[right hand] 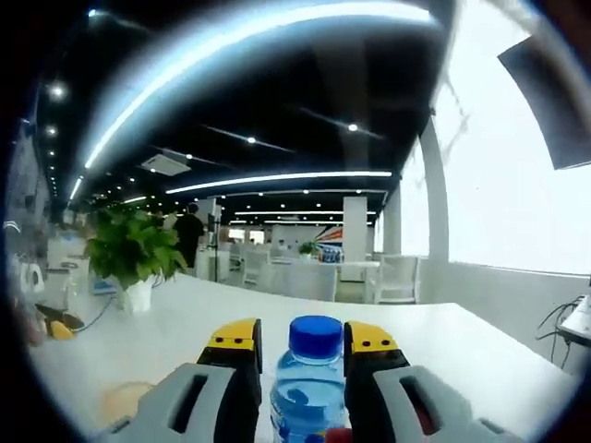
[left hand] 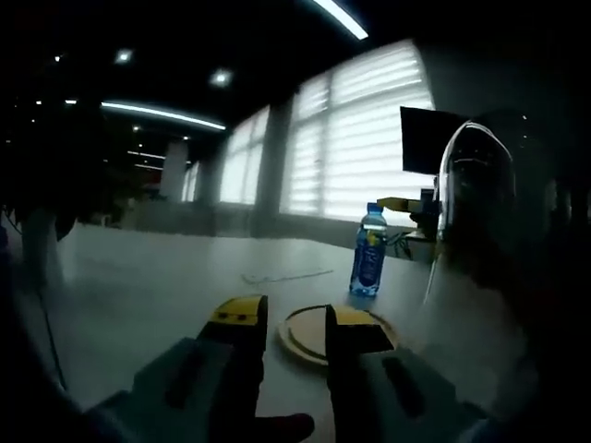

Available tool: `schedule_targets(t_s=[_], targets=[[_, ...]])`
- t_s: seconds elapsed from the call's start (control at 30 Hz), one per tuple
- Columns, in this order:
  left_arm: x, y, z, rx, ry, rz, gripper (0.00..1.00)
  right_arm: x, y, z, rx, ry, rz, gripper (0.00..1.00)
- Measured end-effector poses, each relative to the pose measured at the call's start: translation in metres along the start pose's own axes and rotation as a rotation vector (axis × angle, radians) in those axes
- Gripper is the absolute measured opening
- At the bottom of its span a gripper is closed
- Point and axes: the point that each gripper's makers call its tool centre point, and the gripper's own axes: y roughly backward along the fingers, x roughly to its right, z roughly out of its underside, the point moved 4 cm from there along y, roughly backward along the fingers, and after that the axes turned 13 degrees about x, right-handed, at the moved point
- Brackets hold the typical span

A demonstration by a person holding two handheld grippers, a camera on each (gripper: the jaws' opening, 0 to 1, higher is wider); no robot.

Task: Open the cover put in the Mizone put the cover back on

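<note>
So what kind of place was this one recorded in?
Most likely an open-plan office. The right gripper view shows rows of white desks and chairs, long ceiling light strips and a potted plant on the white table. The left gripper view shows tall windows with blinds and a monitor.

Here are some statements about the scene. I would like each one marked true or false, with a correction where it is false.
1. The clear plastic bottle with the blue cap stands between the right gripper fingers. True.
2. The bottle cap is red. False: it is blue.
3. A round wooden disc lies on the white table ahead of the left gripper. True.
4. The left gripper holds the disc. False: its fingers are apart and hold nothing.
5. A green potted plant stands on the table. True.
</note>
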Motion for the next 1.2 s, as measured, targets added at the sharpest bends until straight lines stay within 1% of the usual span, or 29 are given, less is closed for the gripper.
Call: schedule_targets(t_s=[0.07, 0.13, 0.2, 0.27, 0.3, 0.37, 0.47, 0.53, 0.6, 0.73, 0.8, 0.83, 0.87, 0.9, 0.97, 1.1, 1.2], targets=[[0.002, 0.000, -0.004, 0.018, 0.001, 0.016, 0.19, 0.000, -0.009, 0.002, -0.031, 0.025, 0.011, 0.33], [0.003, 0.000, -0.004, 0.013, -0.039, 0.019, 0.20, 0.001, -0.013, 0.003, -0.050, 0.042, 0.026, 0.33], [0.003, 0.000, -0.003, 0.003, -0.053, 0.017, 0.20, 0.003, -0.017, 0.002, -0.042, 0.058, 0.028, 0.33], [0.003, 0.001, -0.003, 0.008, -0.054, 0.020, 0.20, 0.006, -0.021, 0.002, -0.044, 0.059, 0.038, 0.33], [0.003, 0.000, -0.002, 0.006, -0.054, 0.020, 0.20, 0.008, -0.023, 0.003, -0.046, 0.056, 0.042, 0.33], [0.003, 0.000, -0.001, 0.002, -0.054, 0.018, 0.20, 0.009, -0.024, 0.004, -0.042, 0.010, 0.057, 0.33], [0.002, 0.000, -0.004, 0.024, -0.005, 0.009, 0.20, 0.009, -0.024, 0.006, -0.049, -0.001, 0.062, 0.33], [0.002, 0.000, -0.005, 0.030, -0.004, 0.008, 0.20, 0.010, -0.023, 0.011, -0.061, 0.000, 0.060, 0.33], [0.000, 0.000, -0.003, 0.015, -0.016, -0.003, 0.20, 0.013, -0.023, 0.016, -0.077, 0.002, 0.066, 0.33], [-0.002, 0.000, 0.000, -0.002, -0.033, -0.011, 0.20, 0.018, -0.024, 0.019, -0.077, -0.026, 0.073, 0.31], [-0.003, -0.002, -0.001, 0.024, 0.001, -0.023, 0.19, 0.016, -0.024, 0.021, -0.079, -0.045, 0.068, 0.28], [-0.003, -0.002, 0.000, 0.022, 0.018, -0.024, 0.19, 0.016, -0.025, 0.022, -0.078, -0.050, 0.067, 0.28], [-0.004, -0.002, 0.000, 0.017, 0.018, -0.025, 0.18, 0.015, -0.025, 0.022, -0.078, -0.052, 0.068, 0.28], [-0.004, -0.002, 0.001, 0.009, 0.012, -0.027, 0.18, 0.014, -0.025, 0.023, -0.078, -0.047, 0.066, 0.27], [-0.003, -0.001, 0.004, -0.014, -0.038, -0.010, 0.18, 0.014, -0.025, 0.024, -0.076, -0.036, 0.072, 0.27], [0.004, -0.002, 0.004, -0.014, -0.053, 0.015, 0.19, 0.012, -0.026, 0.027, -0.069, -0.046, 0.070, 0.25], [0.007, -0.003, 0.008, -0.029, -0.073, 0.031, 0.19, 0.015, -0.029, 0.028, -0.070, -0.057, 0.079, 0.25]])
